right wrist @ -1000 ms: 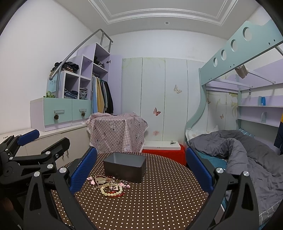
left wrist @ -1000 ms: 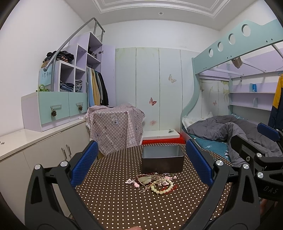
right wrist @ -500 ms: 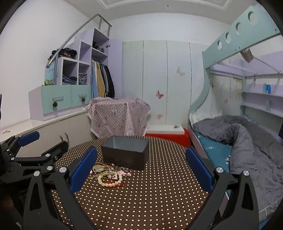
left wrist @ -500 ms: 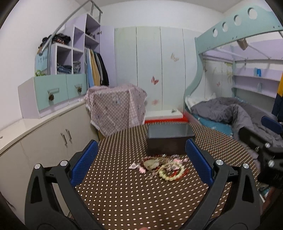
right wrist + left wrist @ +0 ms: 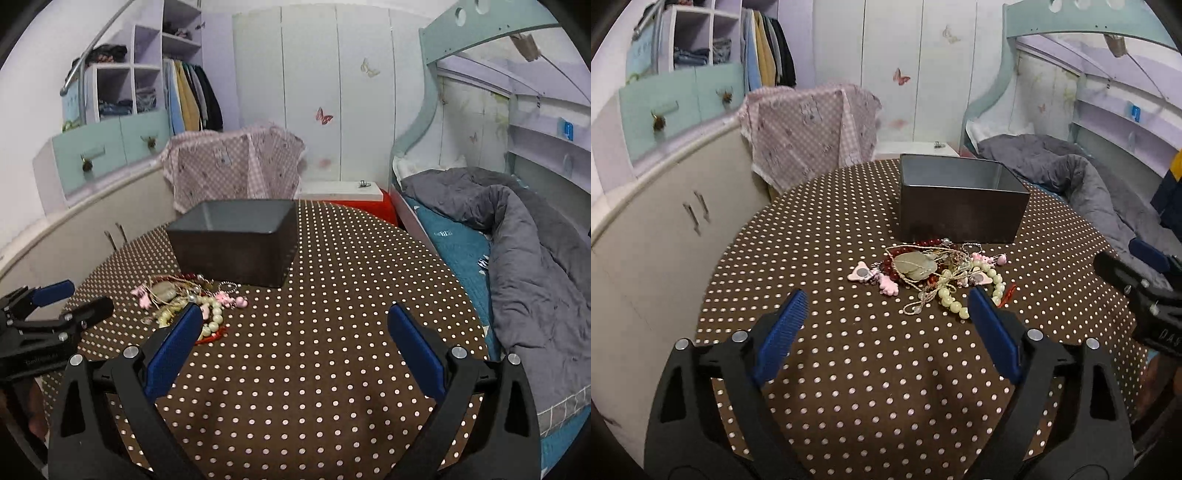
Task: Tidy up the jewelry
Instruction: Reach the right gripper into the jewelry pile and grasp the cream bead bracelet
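- The jewelry [image 5: 934,273] lies in one tangled heap on the polka-dot counter [image 5: 871,373], just in front of the dark open box [image 5: 960,201]; part of the red strand seems to touch the box's front wall.
- In the heap I can make out a pale bead bracelet [image 5: 955,293], dark red beads [image 5: 925,243], pink charms [image 5: 886,286], a greenish leaf-shaped pendant [image 5: 916,264] and thin cords wound through all of them.
- From both views the box looks empty, so nothing seems sorted yet; I judge this as the very start, the approach to the first pick.
- The left tool [image 5: 886,306] hangs just short of the heap with its jaws spread but closing; nothing is between them, and its right-hand finger overlaps the bead bracelet only in the line of sight.
- The right tool [image 5: 295,321] is spread wide and holds nothing; it stands over bare cloth to the right of the heap, its left-hand finger near the pale beads.
- Next, one tool needs to go lower and forward onto a single piece at the edge of the heap, probably the bead bracelet or a pink charm.
- The cords are the risk: lifting one piece may drag others, so the second tool may have to pin the rest down.
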Tool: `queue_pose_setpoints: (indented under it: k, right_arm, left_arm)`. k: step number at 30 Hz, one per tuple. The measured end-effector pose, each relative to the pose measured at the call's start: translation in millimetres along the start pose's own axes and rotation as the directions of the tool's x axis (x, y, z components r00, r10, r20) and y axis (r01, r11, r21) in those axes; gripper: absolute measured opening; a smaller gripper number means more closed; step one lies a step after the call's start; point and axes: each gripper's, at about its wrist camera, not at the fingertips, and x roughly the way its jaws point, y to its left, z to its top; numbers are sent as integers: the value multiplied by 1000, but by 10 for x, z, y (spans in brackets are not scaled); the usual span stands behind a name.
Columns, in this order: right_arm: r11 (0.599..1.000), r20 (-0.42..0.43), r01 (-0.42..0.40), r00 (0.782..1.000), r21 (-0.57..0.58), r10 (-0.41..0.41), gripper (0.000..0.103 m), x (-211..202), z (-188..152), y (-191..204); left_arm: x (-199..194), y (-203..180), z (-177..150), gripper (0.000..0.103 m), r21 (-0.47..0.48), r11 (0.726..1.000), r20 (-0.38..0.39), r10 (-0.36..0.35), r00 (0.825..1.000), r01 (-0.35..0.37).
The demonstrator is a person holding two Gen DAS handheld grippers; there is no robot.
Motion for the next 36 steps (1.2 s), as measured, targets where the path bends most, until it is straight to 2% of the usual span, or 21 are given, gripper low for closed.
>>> queue_pose_setpoints:
  k: [3,8,13,15,17,20,24,25,26,27,28,29,31,34,36]
  right_arm:
    - [1000,-21,-3,1000,-2,3,96,62,12,0]
    - [999,-80,-24,997,-43,20,96,219,57,39]
    - [991,-149,-58,988,-122,39,96,455,109,198]
    - [985,-179,-80,982,-154,52,93,562,138,277]
    - [980,-205,-98,977,-171,62,74,629,157,333]
    - [971,-264,-134,961,-196,80,63,781,151,429]
    - [965,-327,-160,941,-208,86,57,918,120,503]
    - [964,-341,-169,936,-207,91,52,938,115,514]
    - [962,-350,-175,932,-208,94,42,955,112,532]
    - [959,-370,-188,924,-211,100,41,996,102,554]
    - [955,-370,-201,923,-220,109,34,1001,99,571]
    - [951,-374,-213,920,-222,119,22,1002,111,584]
    - [949,-385,-233,913,-215,137,8,965,113,571]
    - [953,-375,-239,914,-186,156,8,837,93,481]
    - [961,-346,-228,924,-158,163,8,686,94,357]
  left_arm:
    - [115,-9,56,80,-10,1000,-40,-13,999,12]
    - [171,-46,95,80,-9,1000,-45,-28,999,28]
    - [177,49,79,80,-34,999,-49,-9,999,8]
    - [161,113,66,80,-46,999,-53,-3,999,0]
    - [154,169,56,80,-58,998,-55,6,998,-9]
    - [145,249,42,80,-80,997,-57,8,998,-13]
    - [140,319,24,80,-101,995,-57,7,998,-12]
    - [139,333,20,80,-105,994,-56,6,998,-12]
    - [139,341,16,80,-107,994,-55,5,998,-11]
    - [142,349,14,80,-109,994,-55,1,999,-7]
    - [143,351,14,80,-110,994,-55,-3,998,-3]
    - [138,351,4,80,-108,994,-55,-6,998,0]
    - [124,330,-1,80,-96,995,-52,-4,999,-1]
    - [82,314,-16,80,-81,997,-42,-9,999,6]
    - [76,314,-23,80,-82,997,-42,-16,999,13]
